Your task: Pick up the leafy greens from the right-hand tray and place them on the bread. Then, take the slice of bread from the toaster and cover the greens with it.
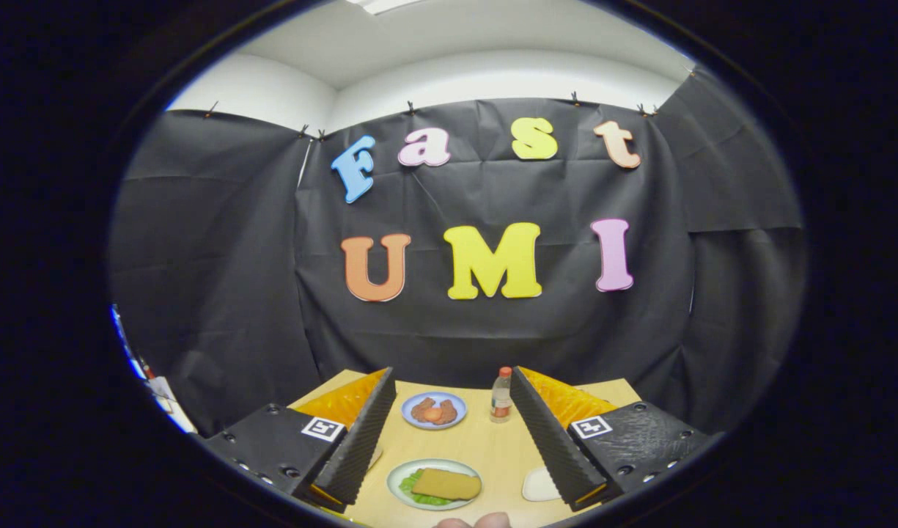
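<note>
A slice of toasted bread (446,483) lies on top of leafy greens (419,490) on a pale green plate (397,475), on the wooden table between my two fingers and close in front of me. My gripper (452,380) is open, held up above the table with nothing between its fingers (361,433). A white tray (539,485) peeks out beside the right finger, mostly hidden by it.
Farther back between the fingers sits a blue plate (434,410) with brownish food, and to its right a small bottle (501,396) with a red cap. A person's fingertips (478,522) show at the near table edge. The black booth wall rises behind the table (485,447).
</note>
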{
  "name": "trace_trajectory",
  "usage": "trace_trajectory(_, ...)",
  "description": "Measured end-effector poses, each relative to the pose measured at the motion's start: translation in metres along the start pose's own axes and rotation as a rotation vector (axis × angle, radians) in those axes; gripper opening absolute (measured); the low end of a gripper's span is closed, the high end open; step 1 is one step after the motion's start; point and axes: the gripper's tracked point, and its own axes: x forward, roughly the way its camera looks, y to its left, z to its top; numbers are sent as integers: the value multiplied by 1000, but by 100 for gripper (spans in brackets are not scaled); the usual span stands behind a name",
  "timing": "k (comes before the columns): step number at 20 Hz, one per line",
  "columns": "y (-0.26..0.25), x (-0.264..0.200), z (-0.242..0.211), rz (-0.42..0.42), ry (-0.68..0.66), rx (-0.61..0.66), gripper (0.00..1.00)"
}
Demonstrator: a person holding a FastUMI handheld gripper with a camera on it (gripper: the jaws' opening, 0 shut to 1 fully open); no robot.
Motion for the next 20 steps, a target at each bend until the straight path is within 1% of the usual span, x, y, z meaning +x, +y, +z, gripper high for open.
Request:
trace_trajectory(7, 7, 1, 1, 25, 7, 4, 96)
trace_trajectory(11, 3, 2, 1, 10, 4, -1, 96)
trace_trajectory(20, -4, -3, 3, -5, 1, 30, 96)
